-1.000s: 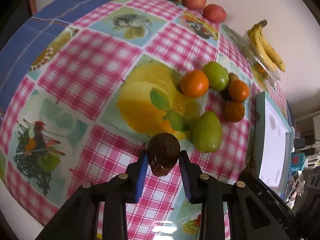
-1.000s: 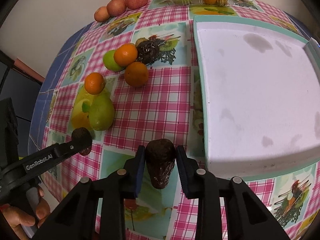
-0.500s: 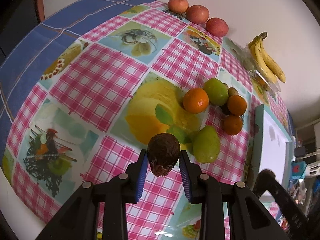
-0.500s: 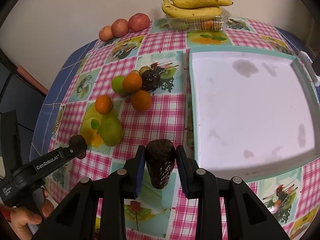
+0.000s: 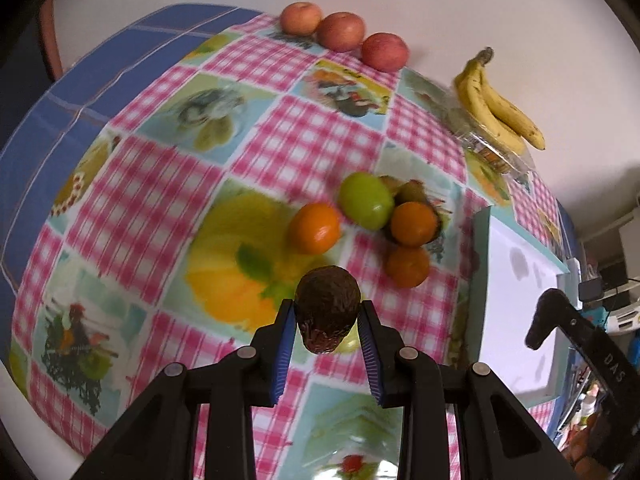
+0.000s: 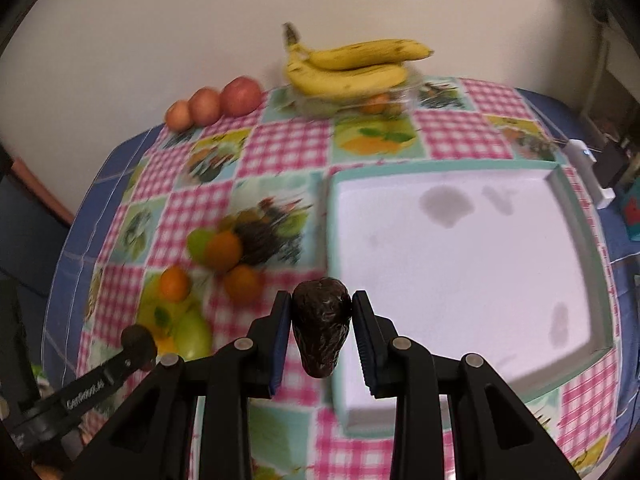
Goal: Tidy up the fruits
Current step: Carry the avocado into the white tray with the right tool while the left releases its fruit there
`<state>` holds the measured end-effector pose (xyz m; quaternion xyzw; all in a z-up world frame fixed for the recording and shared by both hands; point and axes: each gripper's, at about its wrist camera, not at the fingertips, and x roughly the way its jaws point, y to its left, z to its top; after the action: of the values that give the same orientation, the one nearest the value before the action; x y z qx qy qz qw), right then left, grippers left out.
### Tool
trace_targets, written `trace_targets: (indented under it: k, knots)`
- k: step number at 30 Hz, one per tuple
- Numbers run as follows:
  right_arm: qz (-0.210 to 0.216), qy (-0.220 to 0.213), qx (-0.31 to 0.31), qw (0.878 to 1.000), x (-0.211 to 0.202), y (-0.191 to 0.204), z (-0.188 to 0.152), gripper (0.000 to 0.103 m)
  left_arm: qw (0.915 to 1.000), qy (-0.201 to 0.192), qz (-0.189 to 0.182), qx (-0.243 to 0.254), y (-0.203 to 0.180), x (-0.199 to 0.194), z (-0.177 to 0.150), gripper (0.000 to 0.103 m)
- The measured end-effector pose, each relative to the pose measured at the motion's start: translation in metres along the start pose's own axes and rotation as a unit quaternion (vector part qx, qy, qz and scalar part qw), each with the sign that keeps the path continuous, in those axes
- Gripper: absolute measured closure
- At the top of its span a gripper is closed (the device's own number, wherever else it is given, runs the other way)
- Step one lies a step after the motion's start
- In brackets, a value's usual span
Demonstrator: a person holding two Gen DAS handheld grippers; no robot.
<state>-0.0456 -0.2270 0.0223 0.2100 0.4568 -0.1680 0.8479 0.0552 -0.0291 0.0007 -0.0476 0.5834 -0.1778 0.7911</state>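
My left gripper (image 5: 326, 330) is shut on a dark brown avocado (image 5: 326, 312) and holds it above the checked tablecloth. My right gripper (image 6: 320, 328) is shut on a second dark avocado (image 6: 320, 330), held above the near left edge of the white tray (image 6: 460, 276). A loose pile lies on the cloth: oranges (image 5: 316, 228), a green fruit (image 5: 366, 200) and a dark fruit. A green pear (image 6: 192, 334) lies near the left gripper (image 6: 136, 342) in the right wrist view.
Three red apples (image 5: 342, 32) sit in a row at the table's far edge by the wall. Bananas (image 6: 352, 66) lie on a clear plastic box (image 6: 372, 102). The tray's teal rim (image 5: 478, 288) stands right of the fruit pile. Small devices stand beyond the tray.
Both grippers have risen with their avocados; the table looks farther away. The right gripper has shifted toward the tray's left edge. The green pear is now hidden behind the left avocado.
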Motion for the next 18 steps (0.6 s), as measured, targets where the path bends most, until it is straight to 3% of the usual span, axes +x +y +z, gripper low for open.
trace_targets:
  k: [11, 18]
  knots:
    - [-0.062, -0.020, 0.057, 0.996, -0.010, -0.086, 0.036, 0.071, 0.9938, -0.001, -0.013, 0.110, -0.094, 0.012, 0.011, 0.070]
    - [-0.083, -0.012, 0.109, 0.991, 0.002, -0.140, 0.043, 0.071, 0.9807, 0.008, -0.040, 0.191, -0.170, 0.031, 0.007, 0.070]
